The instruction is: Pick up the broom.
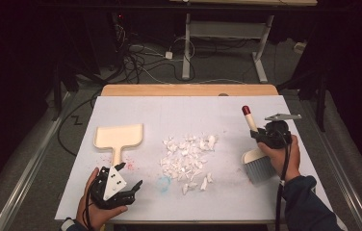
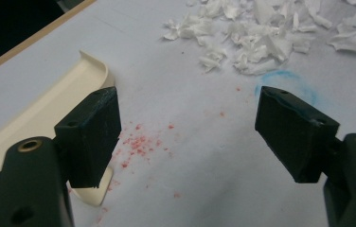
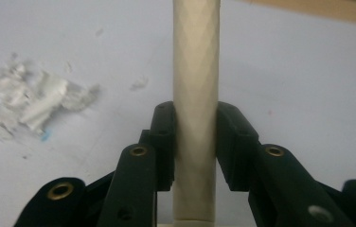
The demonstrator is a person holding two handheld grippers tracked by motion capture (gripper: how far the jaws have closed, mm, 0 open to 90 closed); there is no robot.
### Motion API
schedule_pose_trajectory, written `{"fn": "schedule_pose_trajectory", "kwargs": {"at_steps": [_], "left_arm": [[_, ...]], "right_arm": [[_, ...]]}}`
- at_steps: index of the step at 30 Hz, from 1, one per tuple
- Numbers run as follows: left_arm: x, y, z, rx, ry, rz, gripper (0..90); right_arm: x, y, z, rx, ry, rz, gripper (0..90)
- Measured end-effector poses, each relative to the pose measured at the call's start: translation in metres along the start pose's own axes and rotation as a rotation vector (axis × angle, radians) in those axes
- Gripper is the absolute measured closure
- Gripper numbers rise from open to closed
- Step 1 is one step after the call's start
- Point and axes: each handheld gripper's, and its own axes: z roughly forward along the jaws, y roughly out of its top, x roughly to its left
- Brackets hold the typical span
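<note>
Sweeping job, early stage: paper scraps [image 1: 188, 156] lie heaped at the centre of the surface [image 1: 179, 108], none yet gathered. Right gripper [image 1: 261, 135] sits at 3 o'clock from the heap, its jaws clamped on the cream handle of the brush [image 1: 255, 156]; the right gripper view shows both pads pressed flat on the handle [image 3: 196, 94], shaft centred between them. The red tip of the handle points toward 11 o'clock, and the grey bristles hang at the near end, close to the surface; whether they touch it I cannot tell. Left gripper [image 1: 126, 190] rests at 7 o'clock from the heap, jaws standing wide apart with nothing between them. The dustpan [image 1: 119, 137] lies flat at 9 o'clock from the heap, its handle [image 2: 88, 191] running back toward the left gripper and ending just beside the left-hand pad in the left gripper view. Judgement on doing this step well: take the dustpan handle squarely with the left jaws first, then tip the pan lip onto the surface at the heap's 9 o'clock edge. Bring the brush to the heap's 3 o'clock side, bristles lightly down, and draw short strokes toward 9 o'clock. Risk: light scraps scatter under fast strokes; stray pieces at 5 o'clock need a separate pass.
</note>
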Motion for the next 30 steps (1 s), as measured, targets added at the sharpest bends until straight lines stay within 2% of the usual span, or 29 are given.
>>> {"fn": "schedule_pose_trajectory", "kwargs": {"at_steps": [2, 3, 4, 9, 13, 14, 15, 16, 17, 18, 19, 20, 21, 22, 23, 24, 25, 26, 27, 28, 29, 30], "left_arm": [[0.000, 0.002, -0.001, -0.007, 0.007, 0.008, 21.8], [-0.001, 0.003, -0.002, -0.015, 0.009, 0.005, 21.7], [-0.002, 0.005, -0.003, -0.020, 0.007, 0.006, 21.7], [-0.010, 0.018, -0.001, -0.053, -0.022, -0.002, 19.6], [-0.020, 0.035, 0.003, -0.083, -0.082, -0.007, 19.6], [-0.022, 0.040, 0.005, -0.090, -0.100, -0.001, 19.6], [-0.024, 0.046, 0.007, -0.097, -0.114, 0.007, 19.6], [-0.028, 0.053, 0.010, -0.110, -0.133, 0.004, 19.6], [-0.034, 0.065, 0.014, -0.134, -0.170, 0.012, 19.6], [-0.038, 0.072, 0.016, -0.140, -0.182, 0.025, 19.6], [-0.038, 0.072, 0.016, -0.140, -0.182, 0.025, 19.6], [-0.045, 0.087, 0.022, -0.170, -0.225, 0.028, 19.6], [-0.045, 0.087, 0.022, -0.170, -0.225, 0.028, 19.6], [-0.054, 0.103, 0.029, -0.187, -0.262, 0.018, 19.5], [-0.059, 0.110, 0.033, -0.200, -0.286, 0.010, 19.5], [-0.059, 0.110, 0.033, -0.200, -0.286, 0.010, 19.4], [-0.070, 0.125, 0.041, -0.211, -0.314, -0.001, 19.4], [-0.070, 0.125, 0.041, -0.211, -0.314, -0.001, 19.6], [-0.082, 0.137, 0.048, -0.227, -0.300, -0.016, 22.0], [-0.088, 0.142, 0.051, -0.247, -0.304, -0.021, 24.1], [-0.088, 0.142, 0.051, -0.247, -0.304, -0.021, 24.1], [-0.097, 0.150, 0.060, -0.250, -0.313, -0.030, 24.1]], "right_arm": [[0.001, 0.000, -0.012, -0.051, 0.011, 0.000, 71.3], [0.001, 0.000, -0.012, -0.051, 0.011, 0.000, 71.3], [0.005, 0.001, -0.022, -0.096, 0.007, -0.012, 71.4], [0.015, 0.010, -0.045, -0.202, 0.023, -0.035, 71.4], [0.023, 0.013, -0.054, -0.245, 0.042, -0.036, 71.4], [0.029, 0.015, -0.058, -0.264, 0.046, -0.046, 71.4], [0.029, 0.015, -0.058, -0.264, 0.046, -0.046, 71.4], [0.037, 0.017, -0.061, -0.280, 0.064, -0.054, 71.3], [0.040, 0.018, -0.062, -0.290, 0.068, -0.060, 71.3], [0.045, 0.018, -0.064, -0.298, 0.072, -0.064, 71.3], [0.049, 0.019, -0.065, -0.306, 0.079, -0.074, 71.4], [0.053, 0.019, -0.066, -0.311, 0.082, -0.081, 71.3], [0.058, 0.020, -0.067, -0.316, 0.090, -0.085, 71.3], [0.062, 0.020, -0.068, -0.323, 0.098, -0.091, 71.4], [0.067, 0.020, -0.069, -0.334, 0.103, -0.093, 71.4], [0.072, 0.021, -0.070, -0.339, 0.112, -0.104, 71.3], [0.077, 0.021, -0.071, -0.345, 0.119, -0.110, 71.3], [0.077, 0.021, -0.071, -0.345, 0.119, -0.110, 71.3], [0.089, 0.022, -0.072, -0.354, 0.140, -0.130, 71.3], [0.093, 0.022, -0.073, -0.360, 0.141, -0.137, 71.3], [0.093, 0.022, -0.073, -0.360, 0.141, -0.137, 71.3], [0.104, 0.020, -0.074, -0.372, 0.154, -0.153, 71.3]]}}
